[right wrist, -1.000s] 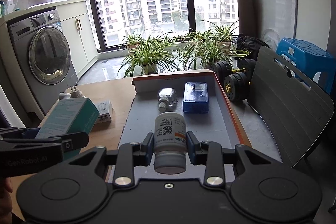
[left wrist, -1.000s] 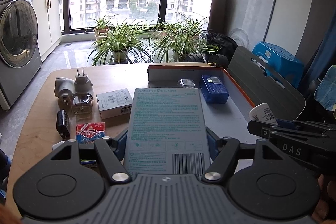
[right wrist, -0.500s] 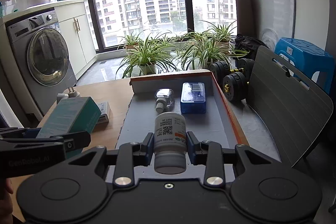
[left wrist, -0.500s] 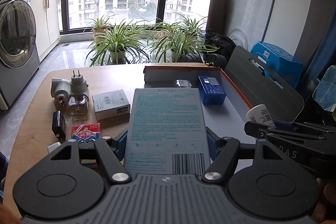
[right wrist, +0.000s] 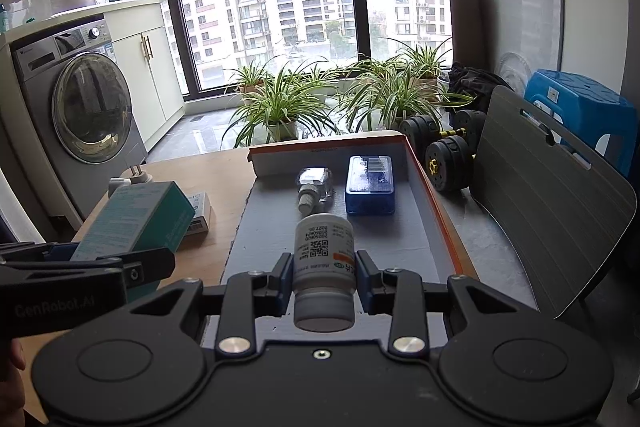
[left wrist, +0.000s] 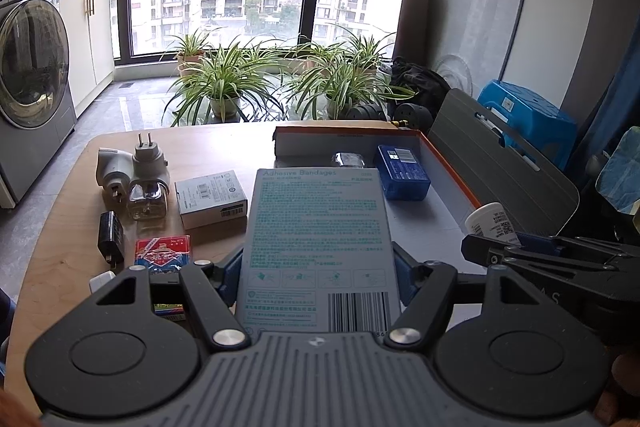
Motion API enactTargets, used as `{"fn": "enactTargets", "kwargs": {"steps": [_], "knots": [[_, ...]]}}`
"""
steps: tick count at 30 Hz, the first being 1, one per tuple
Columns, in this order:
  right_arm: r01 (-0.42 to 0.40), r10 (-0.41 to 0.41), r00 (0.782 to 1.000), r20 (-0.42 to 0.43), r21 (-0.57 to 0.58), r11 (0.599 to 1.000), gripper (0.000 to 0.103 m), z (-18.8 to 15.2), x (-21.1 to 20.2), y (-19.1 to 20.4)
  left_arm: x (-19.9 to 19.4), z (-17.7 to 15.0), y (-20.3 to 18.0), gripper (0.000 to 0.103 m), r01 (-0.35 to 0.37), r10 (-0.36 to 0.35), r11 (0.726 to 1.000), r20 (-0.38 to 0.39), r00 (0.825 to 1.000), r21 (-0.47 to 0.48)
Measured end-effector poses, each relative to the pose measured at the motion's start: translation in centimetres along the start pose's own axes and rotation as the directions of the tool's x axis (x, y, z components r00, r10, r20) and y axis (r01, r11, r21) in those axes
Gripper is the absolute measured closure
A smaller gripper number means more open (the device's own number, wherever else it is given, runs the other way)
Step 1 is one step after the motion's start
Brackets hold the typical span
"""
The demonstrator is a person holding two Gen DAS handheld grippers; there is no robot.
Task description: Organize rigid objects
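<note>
Bandage box (left wrist: pixel 320 251), bottle (right wrist: pixel 323 259) still clamped

The table (left wrist: pixel 208 151) looks like pale wood, smooth with a soft shine. The big tray (right wrist: pixel 436 211) seems to be cardboard, matt grey inside with an orange edge. The bandage box (left wrist: pixel 318 247) is smooth printed card. The pill bottle (right wrist: pixel 323 259) is white plastic with a paper label, a bit shiny. The blue box (right wrist: pixel 370 187) looks like glossy plastic. The small bottle (right wrist: pixel 314 185) in the tray is clear and shiny. The left gripper (left wrist: pixel 318 275) is matt black plastic with blue pads and shiny metal screws. The right gripper (right wrist: pixel 323 277) looks the same. The plugs (left wrist: pixel 132 167) are smooth white plastic.
</note>
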State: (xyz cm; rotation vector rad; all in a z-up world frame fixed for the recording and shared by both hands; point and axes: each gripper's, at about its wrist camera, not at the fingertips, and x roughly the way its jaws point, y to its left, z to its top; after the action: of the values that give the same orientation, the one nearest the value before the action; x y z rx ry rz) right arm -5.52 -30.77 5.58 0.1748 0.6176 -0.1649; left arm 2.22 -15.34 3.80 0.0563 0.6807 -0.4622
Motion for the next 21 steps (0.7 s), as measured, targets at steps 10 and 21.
{"fn": "enactTargets", "kwargs": {"steps": [10, 21], "knots": [[0.0, 0.0, 1.0, 0.0, 0.0, 1.0, 0.063, -0.07, 0.05, 0.11, 0.18, 0.05, -0.19, 0.031, 0.003, -0.003, 1.0, -0.001, 1.0, -0.002], [0.0, 0.0, 1.0, 0.0, 0.001, 1.0, 0.063, -0.02, 0.05, 0.04, 0.31, 0.09, -0.38, 0.031, 0.004, -0.004, 1.0, -0.001, 1.0, 0.002]]}}
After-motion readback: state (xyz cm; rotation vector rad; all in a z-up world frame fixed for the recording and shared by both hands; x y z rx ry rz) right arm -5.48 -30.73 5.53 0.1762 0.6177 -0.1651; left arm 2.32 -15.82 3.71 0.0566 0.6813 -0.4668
